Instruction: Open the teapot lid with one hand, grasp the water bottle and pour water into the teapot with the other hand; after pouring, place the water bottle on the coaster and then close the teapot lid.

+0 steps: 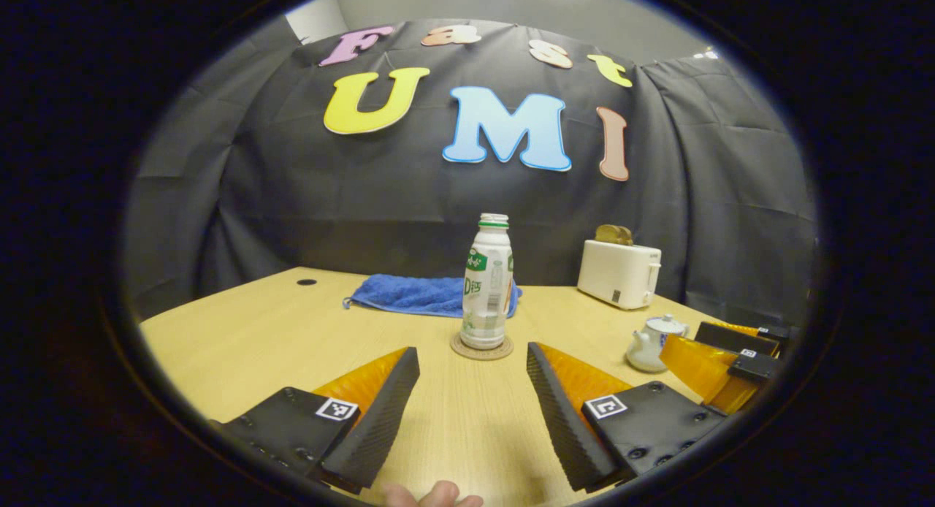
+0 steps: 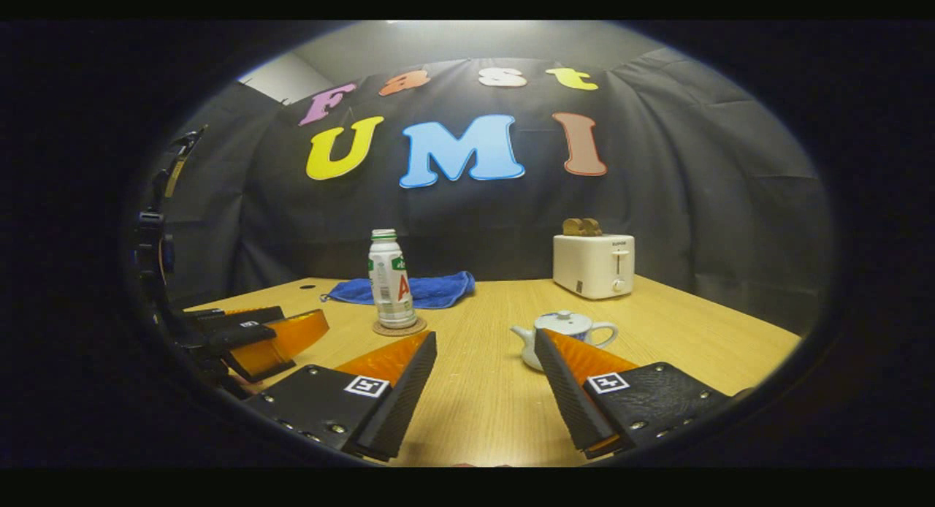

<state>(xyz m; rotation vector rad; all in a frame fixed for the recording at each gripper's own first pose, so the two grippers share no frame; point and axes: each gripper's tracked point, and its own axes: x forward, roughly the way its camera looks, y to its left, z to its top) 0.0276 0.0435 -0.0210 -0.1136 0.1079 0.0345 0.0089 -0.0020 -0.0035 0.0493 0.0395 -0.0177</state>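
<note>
A white water bottle [image 1: 486,284] with no cap stands upright on a round cork coaster [image 1: 481,348] in the left gripper view, straight ahead of my left gripper [image 1: 473,361], which is open and short of it. A small white teapot [image 1: 652,340] with its lid on sits to the right, beside the other gripper [image 1: 730,361]. In the right gripper view the teapot [image 2: 566,333] stands just beyond my open right gripper [image 2: 486,342], partly behind its right finger. The bottle [image 2: 388,280] and coaster [image 2: 399,327] are to the left, with the left gripper [image 2: 248,339] at the left edge.
A blue cloth [image 1: 420,294] lies behind the bottle. A white toaster [image 1: 619,272] with bread in it stands at the back right of the wooden table [image 1: 256,332]. A fingertip [image 1: 438,494] shows at the bottom of the left gripper view.
</note>
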